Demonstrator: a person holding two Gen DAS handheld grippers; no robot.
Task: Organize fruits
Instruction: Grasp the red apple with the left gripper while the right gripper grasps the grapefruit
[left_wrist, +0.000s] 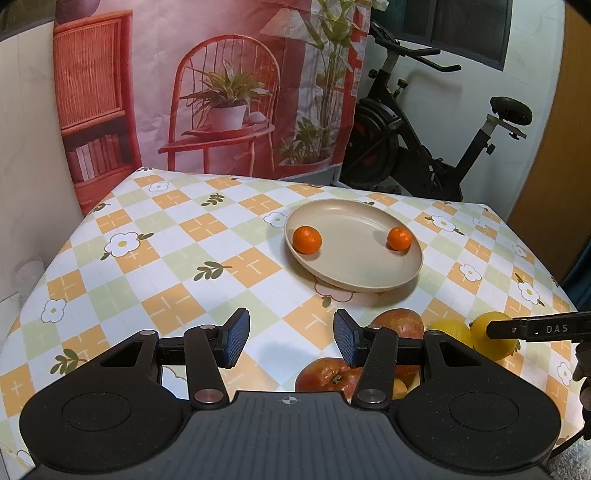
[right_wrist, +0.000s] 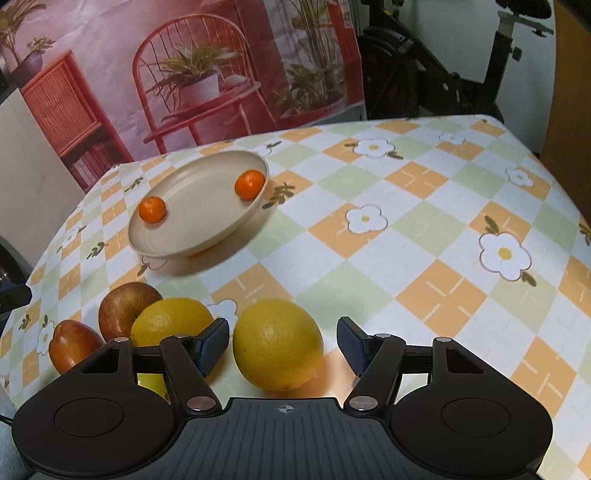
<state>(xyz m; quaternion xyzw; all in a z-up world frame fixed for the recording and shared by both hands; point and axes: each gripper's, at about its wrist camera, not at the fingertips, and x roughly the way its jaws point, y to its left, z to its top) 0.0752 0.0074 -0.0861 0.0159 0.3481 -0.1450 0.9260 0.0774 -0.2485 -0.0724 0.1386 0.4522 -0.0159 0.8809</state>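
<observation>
Lemon (right_wrist: 277, 345) near the tabletop's front edge sits between the released right gripper (right_wrist: 282, 345); an off-centre squeeze may roll it into the second lemon (right_wrist: 171, 321). Left gripper (left_wrist: 291, 341) hangs released, grasping nothing.

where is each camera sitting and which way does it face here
Left wrist: sits on the left gripper, angled down over the table toward the plate with two mandarins; own open jaws show, nothing between them, plus the right gripper's tip at the right edge.
Right wrist: sits on the right gripper, angled down at a lemon lying between its open jaws, pads clear of it.
Shared: plate, mandarins, apples, lemons, checked tablecloth, backdrop, exercise bike.
</observation>
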